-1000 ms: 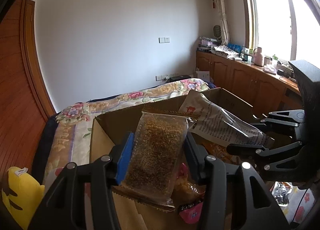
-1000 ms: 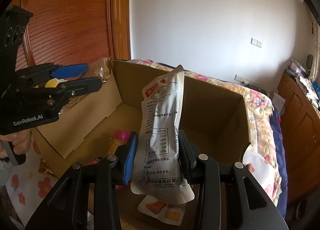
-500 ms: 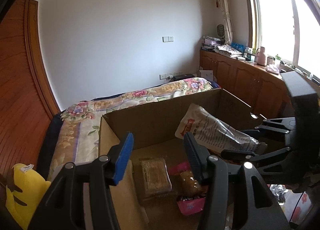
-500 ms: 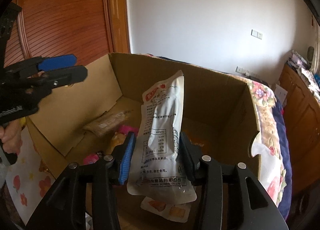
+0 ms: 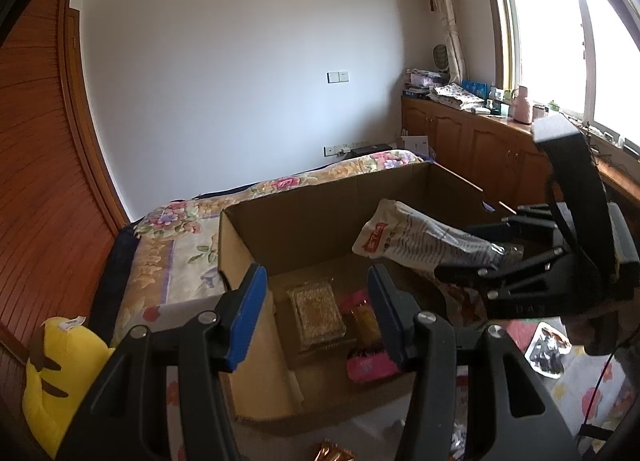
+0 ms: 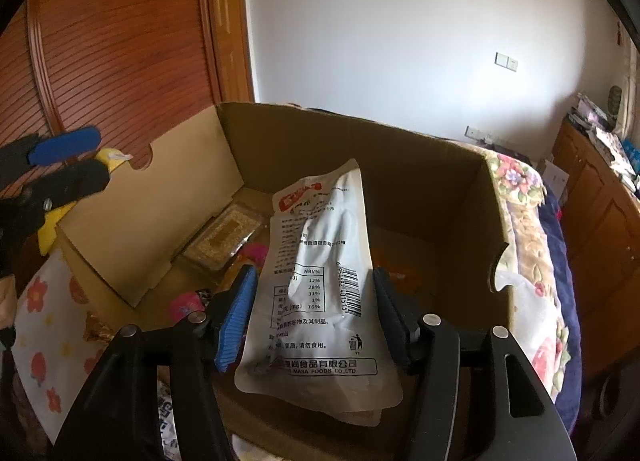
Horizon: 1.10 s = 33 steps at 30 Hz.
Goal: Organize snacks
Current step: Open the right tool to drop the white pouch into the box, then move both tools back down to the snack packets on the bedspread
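An open cardboard box (image 5: 320, 217) stands on the flowered bed. My left gripper (image 5: 316, 317) is open and empty above the box's near left corner. The clear pack of golden grain snack (image 5: 316, 311) lies flat on the box floor, also in the right wrist view (image 6: 224, 237), beside pink and orange packets (image 5: 368, 365). My right gripper (image 6: 314, 313) is shut on a white snack pouch (image 6: 320, 285) with printed text, held over the box's near right side; the pouch shows in the left wrist view (image 5: 424, 241).
A yellow plush toy (image 5: 56, 373) lies left of the box. A gold-wrapped snack (image 5: 332, 453) and printed packets (image 5: 548, 349) lie on the flowered cloth in front. Wooden cabinets (image 5: 480, 149) run under the window at right. A wooden door (image 6: 112, 45) is behind.
My left gripper opened and dropped the grain snack pack, which now lies on the box floor; the gripper pulled back. My right gripper carried the white pouch lower over the box.
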Each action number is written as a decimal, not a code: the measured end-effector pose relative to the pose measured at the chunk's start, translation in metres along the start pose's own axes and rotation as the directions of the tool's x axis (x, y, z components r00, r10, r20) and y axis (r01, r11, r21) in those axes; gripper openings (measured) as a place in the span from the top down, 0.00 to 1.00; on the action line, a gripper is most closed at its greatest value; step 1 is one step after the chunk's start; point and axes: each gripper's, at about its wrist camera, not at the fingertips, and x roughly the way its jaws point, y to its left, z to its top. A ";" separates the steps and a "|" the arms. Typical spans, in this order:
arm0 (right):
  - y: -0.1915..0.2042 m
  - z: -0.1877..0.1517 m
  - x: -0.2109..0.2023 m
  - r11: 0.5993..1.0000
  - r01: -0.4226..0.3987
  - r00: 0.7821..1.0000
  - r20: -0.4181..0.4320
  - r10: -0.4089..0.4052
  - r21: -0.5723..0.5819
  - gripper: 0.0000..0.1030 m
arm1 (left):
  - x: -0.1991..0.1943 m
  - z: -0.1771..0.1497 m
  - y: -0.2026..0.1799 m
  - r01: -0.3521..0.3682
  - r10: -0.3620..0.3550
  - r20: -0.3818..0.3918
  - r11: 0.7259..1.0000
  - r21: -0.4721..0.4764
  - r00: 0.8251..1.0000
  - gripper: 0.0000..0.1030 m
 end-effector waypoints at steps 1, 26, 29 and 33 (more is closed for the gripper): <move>0.001 0.000 0.000 1.000 0.000 1.000 -0.002 0.000 0.000 0.41 | -0.003 -0.002 0.000 -0.004 0.004 -0.001 1.000 -0.001 1.000 0.49; 0.005 -0.051 -0.101 0.997 -0.036 0.995 0.095 0.030 0.064 0.37 | -0.047 -0.079 -0.027 0.041 -0.044 -0.050 0.998 -0.054 0.998 0.48; 0.008 -0.071 -0.105 0.995 -0.057 0.996 0.079 0.051 0.080 0.37 | -0.045 -0.092 -0.033 0.051 -0.055 -0.065 0.997 -0.063 0.996 0.47; 0.012 -0.092 -0.098 0.993 -0.073 0.996 0.049 0.069 0.097 0.40 | -0.040 -0.106 -0.039 0.064 -0.072 -0.089 0.995 -0.081 0.993 0.47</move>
